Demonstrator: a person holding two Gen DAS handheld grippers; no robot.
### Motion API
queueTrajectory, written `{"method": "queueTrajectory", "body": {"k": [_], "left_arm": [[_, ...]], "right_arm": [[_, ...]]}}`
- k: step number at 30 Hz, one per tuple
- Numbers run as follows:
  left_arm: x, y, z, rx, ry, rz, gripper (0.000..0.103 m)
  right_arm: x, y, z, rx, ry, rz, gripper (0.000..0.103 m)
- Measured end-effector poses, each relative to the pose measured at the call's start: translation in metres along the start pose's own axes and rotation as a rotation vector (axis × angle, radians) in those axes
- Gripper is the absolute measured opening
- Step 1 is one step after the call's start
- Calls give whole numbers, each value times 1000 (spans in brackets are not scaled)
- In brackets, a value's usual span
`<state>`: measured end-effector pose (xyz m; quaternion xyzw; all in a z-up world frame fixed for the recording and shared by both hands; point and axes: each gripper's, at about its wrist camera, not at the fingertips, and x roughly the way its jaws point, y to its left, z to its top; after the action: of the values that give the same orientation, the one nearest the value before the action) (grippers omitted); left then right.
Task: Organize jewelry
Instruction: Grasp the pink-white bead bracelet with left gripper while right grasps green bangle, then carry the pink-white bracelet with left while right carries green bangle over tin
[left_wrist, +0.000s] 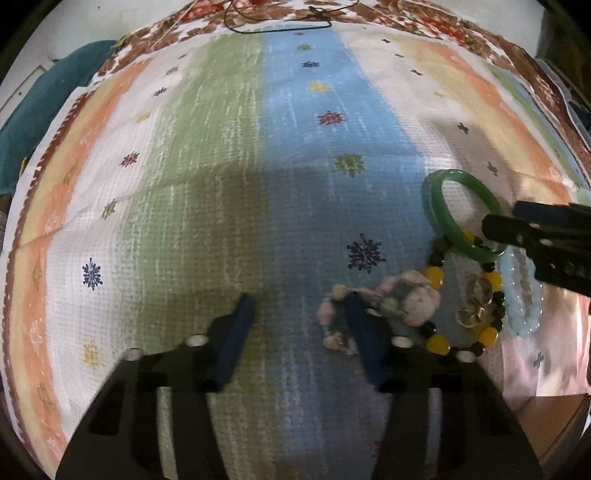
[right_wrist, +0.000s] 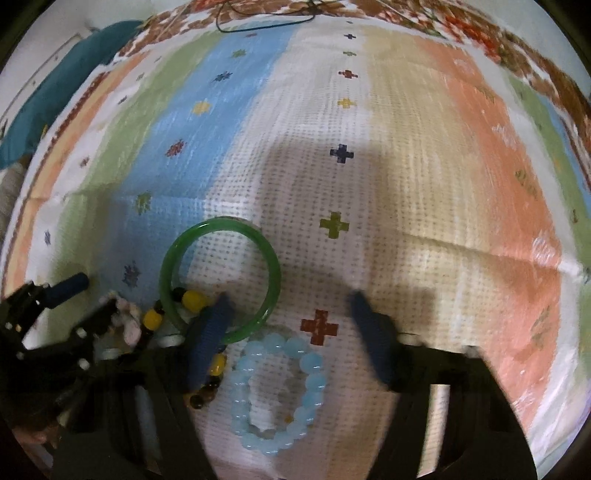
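Striped pastel woven cloth (right_wrist: 406, 155) with small cross and snowflake motifs is covering the whole surface and bearing a cluster of bracelets. The black left gripper with blue-padded fingers (left_wrist: 299, 317) is standing with jaws apart, its right-hand pad lying against the pink-and-cream shell bracelet (left_wrist: 413, 299) with nothing clamped; the matching right gripper (right_wrist: 291, 310) is likewise gaping, one pad resting inside the smooth green jade-like bangle (right_wrist: 221, 280), the other on bare cloth. The pale blue translucent bead bracelet (right_wrist: 280, 391) is lying just below that bangle between the right fingers, and the yellow-and-dark bead strand (left_wrist: 465, 306) is passing beneath the bangle.
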<state>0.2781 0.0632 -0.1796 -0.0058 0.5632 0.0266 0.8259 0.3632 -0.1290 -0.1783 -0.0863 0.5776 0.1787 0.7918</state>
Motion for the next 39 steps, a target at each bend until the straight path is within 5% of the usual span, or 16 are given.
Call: {"method": "queueTrajectory", "body": {"k": [2,3,6,14,21,39], "left_arm": [[-1,-1,2,5,10,-4,10],[-1,1,3,1,14,-8,9],[-2,5,4,-10,11,-29,9],[-19,3,-2,-8,-3,2,9],[-56,-5,-1,-1,-59,-50,9],[-103,-18,-5,-24,-105,-95,9]], "right_arm": [[0,-4,0,7,11,43,23],[0,-6,-1,9,12,48,13],[-1,-7,-2,4,-4,45,8],[-17,-4,-9,-16,-35,-4,8],[-47,-4,-23,-34,-72,-78,8],[-88,-1,-55,-2,-121,-40,8]]}}
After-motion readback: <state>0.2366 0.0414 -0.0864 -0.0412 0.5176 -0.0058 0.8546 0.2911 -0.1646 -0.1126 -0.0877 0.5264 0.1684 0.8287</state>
